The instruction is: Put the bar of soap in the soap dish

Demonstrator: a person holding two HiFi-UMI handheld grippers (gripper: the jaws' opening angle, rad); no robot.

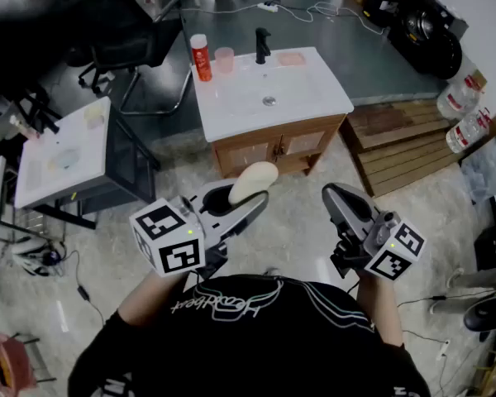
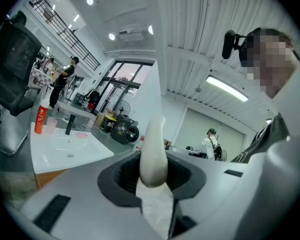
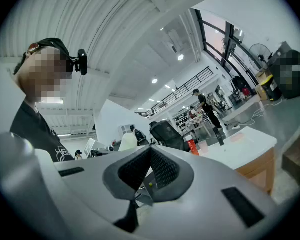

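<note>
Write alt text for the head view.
The left gripper grips a cream oval bar of soap; the right gripper beside it is shut, empty. Ahead, a white washbasin on a wooden cabinet carries a pink soap dish.

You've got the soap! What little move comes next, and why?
Probably carry the left gripper forward toward the sink: it grips the bar of soap, while the pink soap dish sits far ahead on the sink top, right of the tap.

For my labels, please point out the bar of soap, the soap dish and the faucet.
bar of soap [image 1: 254, 182], head view, middle of its pale face
soap dish [image 1: 291, 58], head view, its bare pink middle
faucet [image 1: 263, 46], head view, its black upright body
</note>
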